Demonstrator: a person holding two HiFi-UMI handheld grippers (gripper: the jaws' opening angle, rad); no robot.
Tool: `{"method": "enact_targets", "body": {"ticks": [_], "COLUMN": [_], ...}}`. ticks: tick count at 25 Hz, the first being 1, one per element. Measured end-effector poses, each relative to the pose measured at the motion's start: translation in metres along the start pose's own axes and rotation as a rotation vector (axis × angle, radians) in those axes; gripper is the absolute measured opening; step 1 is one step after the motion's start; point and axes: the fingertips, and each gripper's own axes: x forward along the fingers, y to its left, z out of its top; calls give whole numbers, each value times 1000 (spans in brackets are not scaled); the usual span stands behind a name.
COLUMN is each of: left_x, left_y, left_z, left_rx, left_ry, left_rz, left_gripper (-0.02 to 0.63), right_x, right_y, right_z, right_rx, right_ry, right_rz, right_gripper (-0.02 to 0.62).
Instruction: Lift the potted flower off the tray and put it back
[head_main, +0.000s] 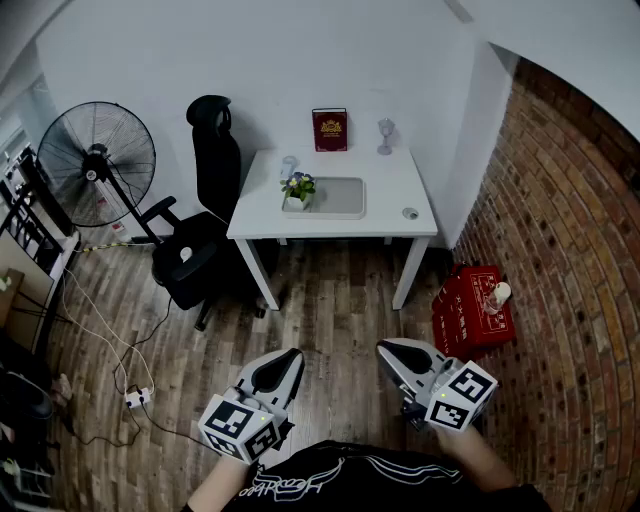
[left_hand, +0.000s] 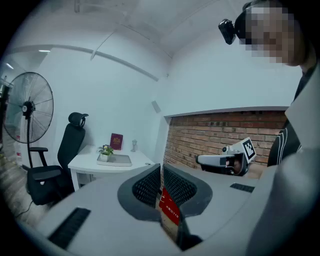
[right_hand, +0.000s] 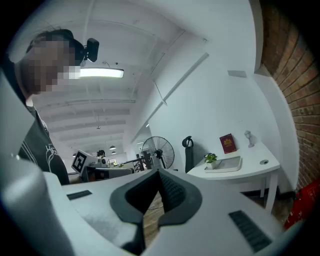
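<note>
Clearly far off at upper centre, the potted flower (head_main: 297, 189) sits on the tray's (head_main: 345, 198) left end, and the left gripper (head_main: 287, 360) and right gripper (head_main: 391, 351), both closed empty, could topple it unless opened first.

White table (head_main: 400, 195), grey tray (head_main: 340, 198), red book (head_main: 330, 130), black chair (head_main: 205, 205), red-brown brick-patterned wall (head_main: 570, 220)

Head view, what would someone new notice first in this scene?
Probably the small white table against the far wall, with the potted flower at the left end of a grey tray. Next, the left gripper and right gripper at the bottom edge, both shut and empty, well short of it. A black fan stands at left, a red crate by the brick wall at right.
</note>
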Motion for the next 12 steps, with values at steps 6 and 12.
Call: {"method": "enact_targets", "body": {"ticks": [6, 12], "left_x": [2, 9], "left_y": [-17, -31], "left_z": [-1, 4], "left_rx": [14, 22], "left_ry": [-3, -14], "left_rz": [-2, 14], "left_gripper": [43, 43], "right_x": [-21, -39], "right_y": [-4, -14], "right_z": [3, 10], "right_rx": [-13, -51], "right_ry": [-6, -2], "right_rz": [-18, -63], "right_gripper": [3, 3]}}
